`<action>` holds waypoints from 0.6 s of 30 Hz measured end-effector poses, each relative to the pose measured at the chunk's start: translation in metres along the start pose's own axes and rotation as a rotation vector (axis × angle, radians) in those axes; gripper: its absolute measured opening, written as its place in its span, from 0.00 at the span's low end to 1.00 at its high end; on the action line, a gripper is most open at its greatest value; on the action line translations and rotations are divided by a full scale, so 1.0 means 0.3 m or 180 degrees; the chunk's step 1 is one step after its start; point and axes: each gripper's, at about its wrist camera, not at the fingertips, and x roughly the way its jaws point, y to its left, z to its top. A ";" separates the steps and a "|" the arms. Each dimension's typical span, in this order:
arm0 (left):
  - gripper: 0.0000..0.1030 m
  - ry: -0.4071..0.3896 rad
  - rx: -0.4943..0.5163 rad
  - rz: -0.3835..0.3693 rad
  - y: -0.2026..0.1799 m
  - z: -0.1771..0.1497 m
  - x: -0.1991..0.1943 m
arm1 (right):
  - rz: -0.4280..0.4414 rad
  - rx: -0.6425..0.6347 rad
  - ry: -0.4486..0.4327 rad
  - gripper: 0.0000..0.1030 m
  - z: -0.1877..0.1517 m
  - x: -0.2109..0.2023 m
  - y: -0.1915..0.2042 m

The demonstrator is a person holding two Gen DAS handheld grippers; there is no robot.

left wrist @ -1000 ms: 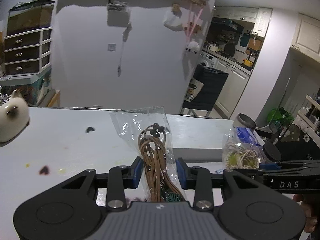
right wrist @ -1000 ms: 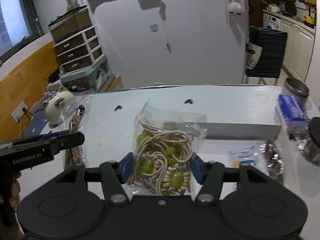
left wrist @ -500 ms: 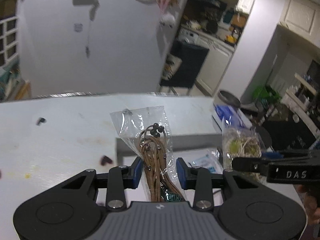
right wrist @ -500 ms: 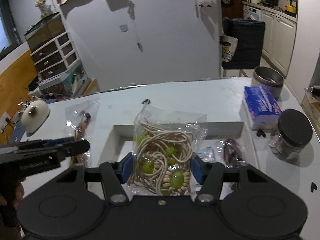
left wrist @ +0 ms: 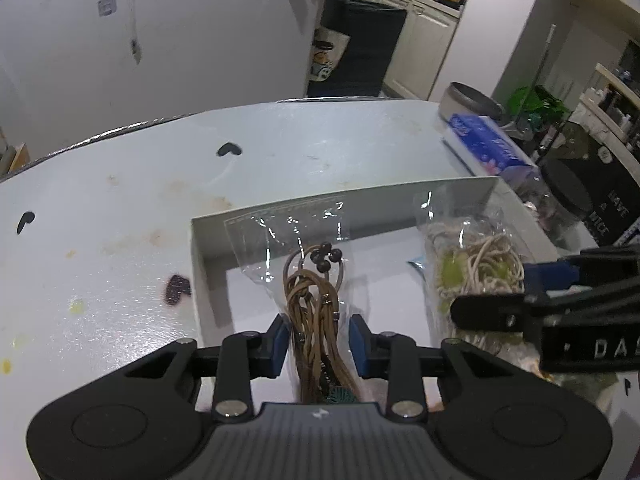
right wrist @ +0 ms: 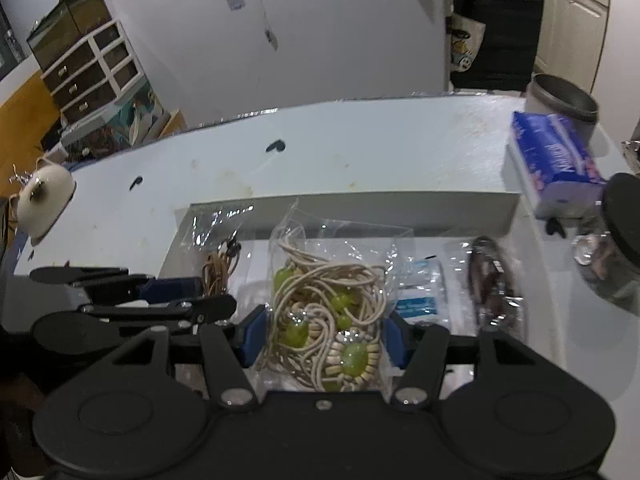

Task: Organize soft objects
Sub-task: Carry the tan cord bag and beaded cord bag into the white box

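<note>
My left gripper (left wrist: 319, 345) is shut on a clear bag of brown cords with dark beads (left wrist: 316, 300), held over the left part of a shallow white box (left wrist: 360, 204). My right gripper (right wrist: 322, 340) is shut on a clear bag of cream cords with green beads (right wrist: 328, 312), held over the middle of the same box (right wrist: 360, 204). Each gripper shows in the other's view, the right one (left wrist: 520, 312) with its bag (left wrist: 476, 268), the left one (right wrist: 160, 300) with its bag (right wrist: 218, 268). Inside the box lie a blue-and-white packet (right wrist: 420, 296) and a bag of dark beads (right wrist: 494, 280).
A blue tissue pack (right wrist: 556, 160) lies right of the box, next to a black-lidded jar (right wrist: 616, 240) and a metal bin (right wrist: 564, 100). A white cat figure (right wrist: 44, 200) sits at the table's left edge. The stained white table (left wrist: 120, 200) stretches left and behind.
Both grippers have moved forward and down with their bags, from beside the box to over its inside. The views now tilt down at the box.
</note>
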 end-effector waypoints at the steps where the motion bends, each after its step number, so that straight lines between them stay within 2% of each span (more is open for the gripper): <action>1: 0.33 0.0009 -0.0019 0.0017 0.007 0.002 0.007 | 0.0005 -0.0011 0.0022 0.58 0.004 0.015 0.006; 4: 0.34 0.0026 -0.0098 0.0060 0.041 0.009 0.022 | 0.0043 -0.0035 0.0066 0.58 0.014 0.057 0.022; 6: 0.51 0.0028 -0.0135 0.0074 0.058 0.009 0.025 | 0.0114 -0.0035 0.0060 0.60 0.024 0.080 0.031; 8: 0.54 0.0047 -0.0190 0.0072 0.073 0.007 0.023 | 0.0166 -0.0018 0.0056 0.63 0.035 0.095 0.039; 11: 0.55 -0.0031 -0.0318 0.0077 0.093 -0.001 -0.006 | 0.0148 0.0033 -0.0048 0.79 0.044 0.080 0.033; 12: 0.54 -0.0058 -0.0376 0.0032 0.103 -0.003 -0.015 | 0.0150 0.0047 -0.0087 0.80 0.046 0.071 0.030; 14: 0.53 -0.0113 -0.0418 0.0014 0.112 -0.004 -0.034 | 0.0181 0.0098 -0.0122 0.78 0.048 0.055 0.015; 16: 0.53 -0.0142 -0.0392 0.0011 0.110 -0.001 -0.048 | 0.0211 0.0153 -0.0148 0.72 0.049 0.044 0.002; 18: 0.48 -0.0165 -0.0379 0.0010 0.106 0.004 -0.056 | 0.0185 0.0171 -0.0133 0.60 0.048 0.043 -0.004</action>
